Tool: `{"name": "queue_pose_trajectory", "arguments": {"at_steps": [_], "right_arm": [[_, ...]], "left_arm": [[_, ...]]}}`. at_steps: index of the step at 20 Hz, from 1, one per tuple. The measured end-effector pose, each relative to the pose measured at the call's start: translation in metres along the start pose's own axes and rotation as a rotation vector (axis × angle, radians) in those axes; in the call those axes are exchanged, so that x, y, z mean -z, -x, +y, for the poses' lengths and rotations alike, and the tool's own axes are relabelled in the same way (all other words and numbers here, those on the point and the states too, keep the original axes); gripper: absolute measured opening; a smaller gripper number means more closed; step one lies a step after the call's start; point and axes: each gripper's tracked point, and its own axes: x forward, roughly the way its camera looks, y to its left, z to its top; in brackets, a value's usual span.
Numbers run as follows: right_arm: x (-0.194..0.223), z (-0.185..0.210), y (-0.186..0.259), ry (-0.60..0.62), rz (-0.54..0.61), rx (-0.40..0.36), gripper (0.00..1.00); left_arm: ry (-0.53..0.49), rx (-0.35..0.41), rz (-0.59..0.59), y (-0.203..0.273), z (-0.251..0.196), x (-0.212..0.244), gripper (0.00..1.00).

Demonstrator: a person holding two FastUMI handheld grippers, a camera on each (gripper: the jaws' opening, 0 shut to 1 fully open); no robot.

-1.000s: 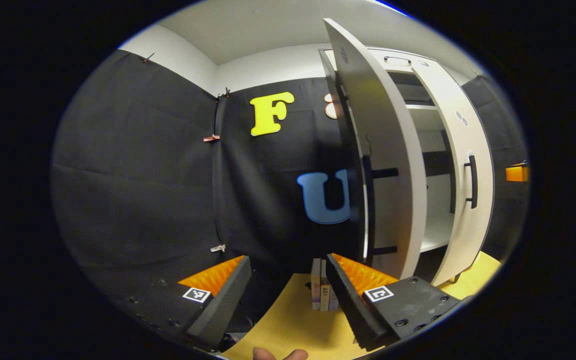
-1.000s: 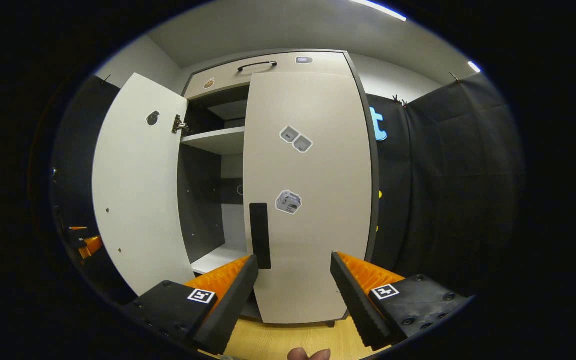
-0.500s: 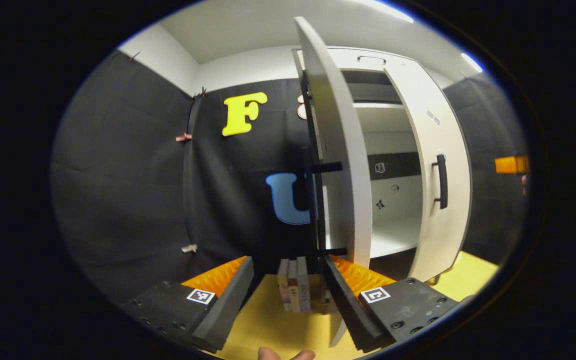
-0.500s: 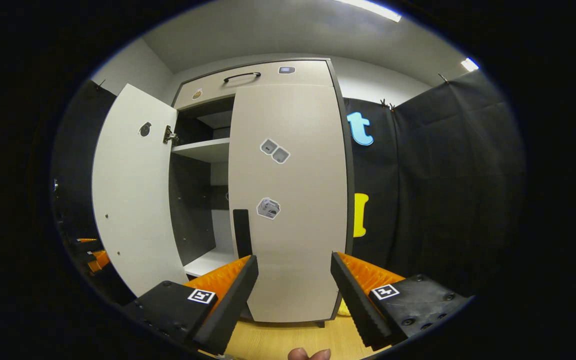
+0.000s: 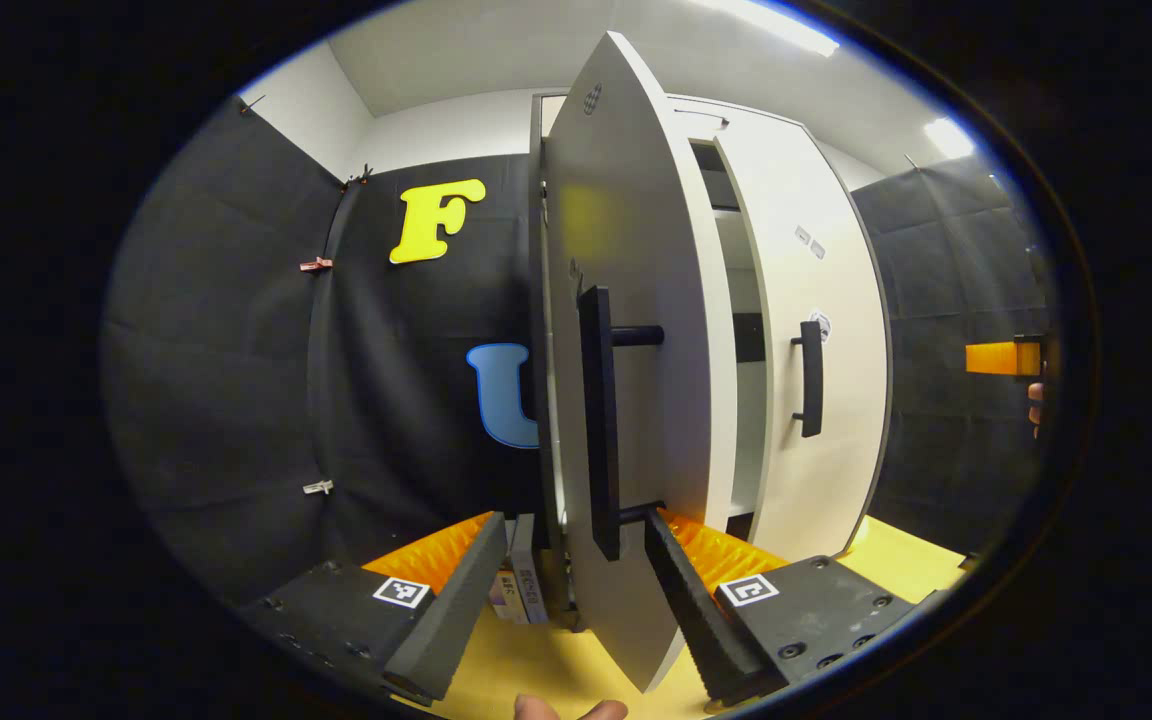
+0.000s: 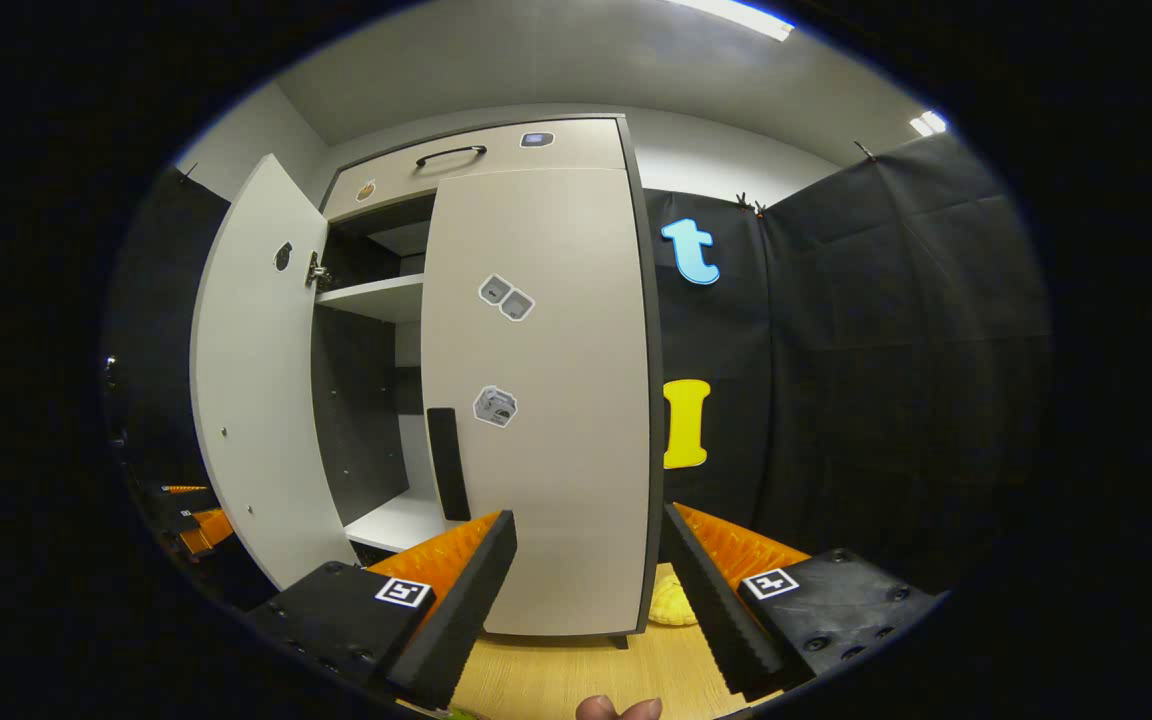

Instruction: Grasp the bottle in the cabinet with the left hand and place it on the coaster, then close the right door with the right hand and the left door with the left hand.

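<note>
Left gripper view: wide-open left gripper (image 5: 568,590) straddles the pale-grey left cabinet door (image 5: 626,400); its black bar handle (image 5: 598,420) could snag a finger.

Right gripper (image 6: 584,590) gapes too, empty.

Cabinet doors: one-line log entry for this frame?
phase: closing doors | right door: shut | left door: ajar | left claw: open, at left door's edge | right claw: open, off door

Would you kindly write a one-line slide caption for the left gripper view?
Open left gripper pushes the cabinet's left door toward closing, beside the already shut right door.
</note>
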Motion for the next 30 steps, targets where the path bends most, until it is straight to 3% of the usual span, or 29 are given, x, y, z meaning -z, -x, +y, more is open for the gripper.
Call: {"name": "queue_pose_trajectory", "arguments": {"at_steps": [13, 20, 21, 22, 28, 29, 30], "right_arm": [[0.007, -0.049, 0.018, -0.019, 0.017, 0.076, 0.97], [0.007, -0.065, 0.022, -0.028, 0.019, 0.108, 0.97], [0.007, -0.066, 0.023, -0.027, 0.020, 0.111, 0.97], [0.007, -0.067, 0.023, -0.028, 0.021, 0.111, 0.97], [0.008, -0.077, 0.027, -0.028, 0.024, 0.127, 0.97], [0.008, -0.079, 0.027, -0.030, 0.025, 0.131, 0.97], [0.009, -0.081, 0.028, -0.032, 0.026, 0.135, 0.97]], "left_arm": [[-0.041, 0.115, -0.023, -0.034, -0.085, -0.023, 0.91], [-0.016, 0.109, -0.010, -0.042, -0.082, -0.022, 0.96], [-0.014, 0.113, -0.010, -0.043, -0.083, -0.022, 1.00], [-0.008, 0.119, -0.010, -0.044, -0.084, -0.022, 0.96], [0.007, 0.115, -0.003, -0.047, -0.083, -0.023, 0.96], [-0.001, 0.112, -0.008, -0.047, -0.083, -0.024, 1.00], [-0.006, 0.111, -0.010, -0.047, -0.083, -0.023, 0.96]]}}
